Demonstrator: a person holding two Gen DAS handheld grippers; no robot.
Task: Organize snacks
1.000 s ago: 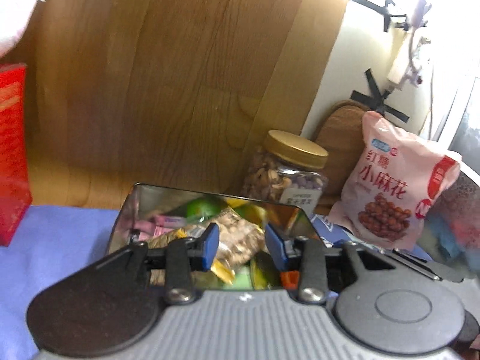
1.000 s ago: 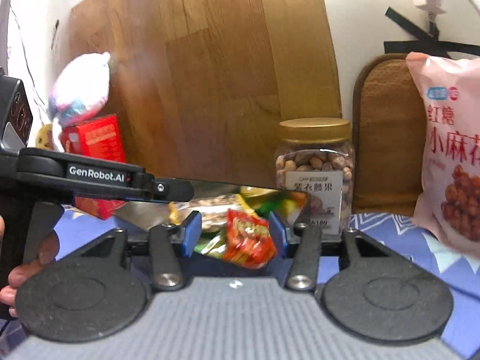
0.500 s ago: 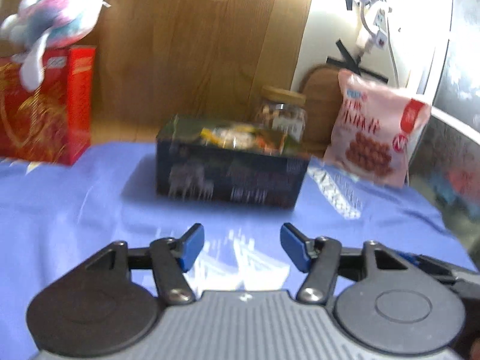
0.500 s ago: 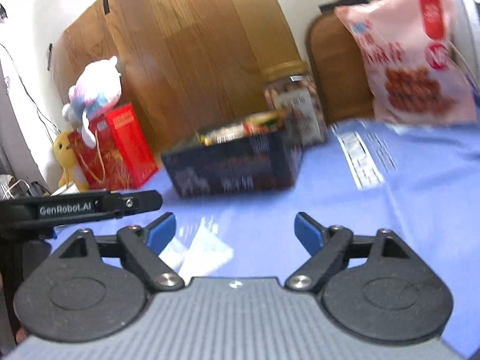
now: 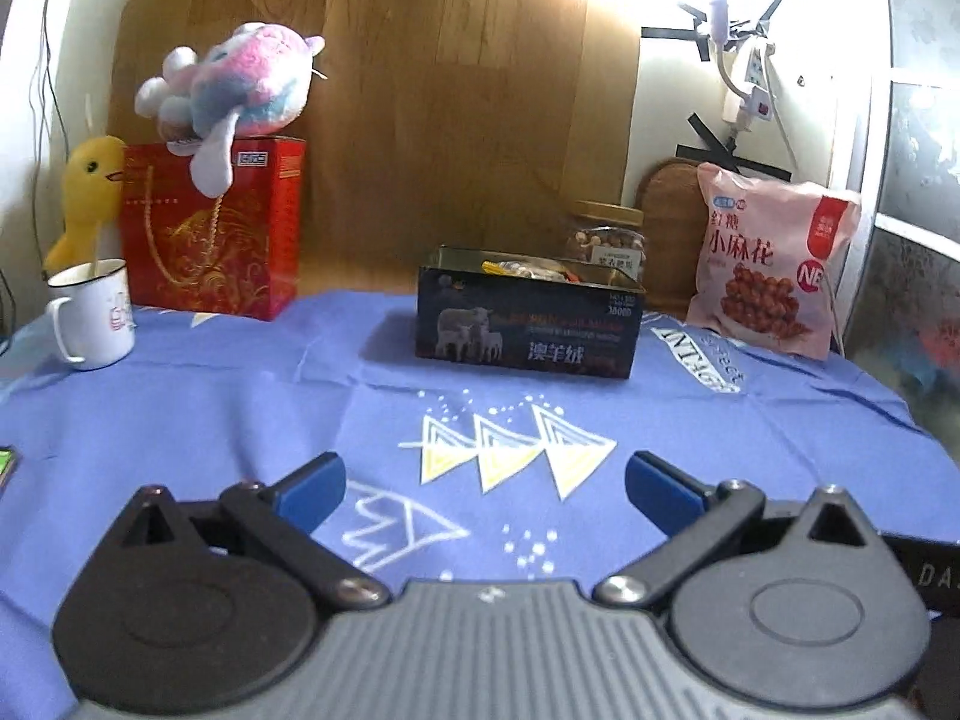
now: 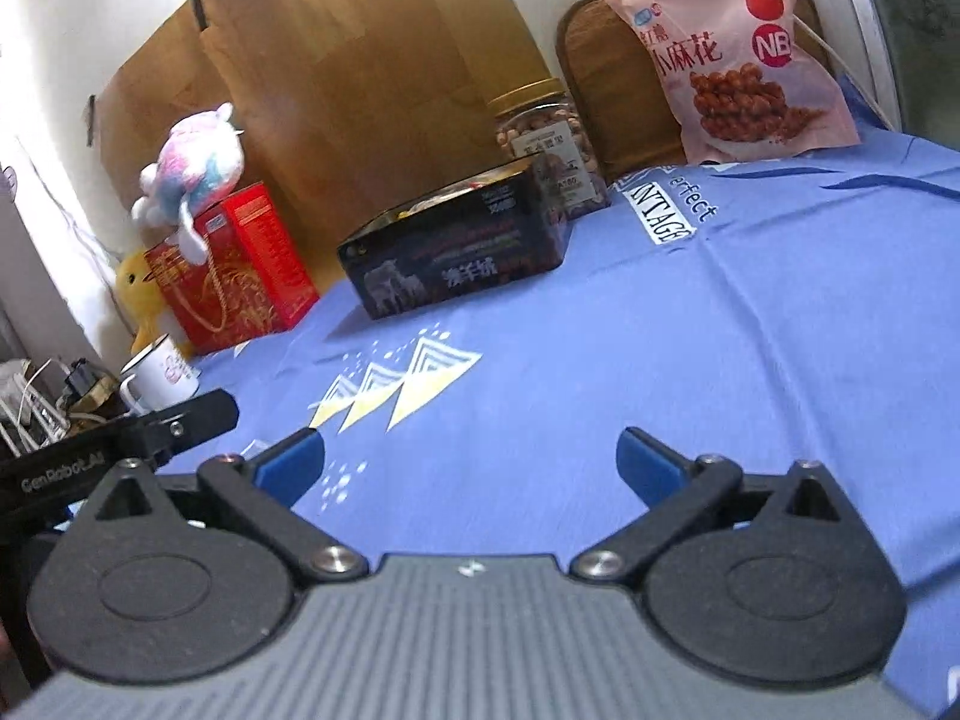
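We hold our left tool (image 5: 485,485) and right tool (image 6: 469,461) wide apart and empty above the blue-clothed table (image 5: 720,432), well apart from the dark rectangular snack-filled tin (image 5: 528,333).

Ahead of the jaws, a glossy dark tin (image 5: 528,336) sits on matt blue cloth (image 5: 240,408). Behind it: a clear plastic jar (image 5: 609,246), a shiny pink plastic bag (image 5: 771,267), wood-grain board (image 5: 444,120).

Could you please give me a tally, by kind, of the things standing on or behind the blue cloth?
Snack containers: 3 – dark tin, nut jar, pink snack bag
Plush toys: 2 – pink-blue plush, yellow duck
Red gift box: 1
White mug: 1
Total: 7
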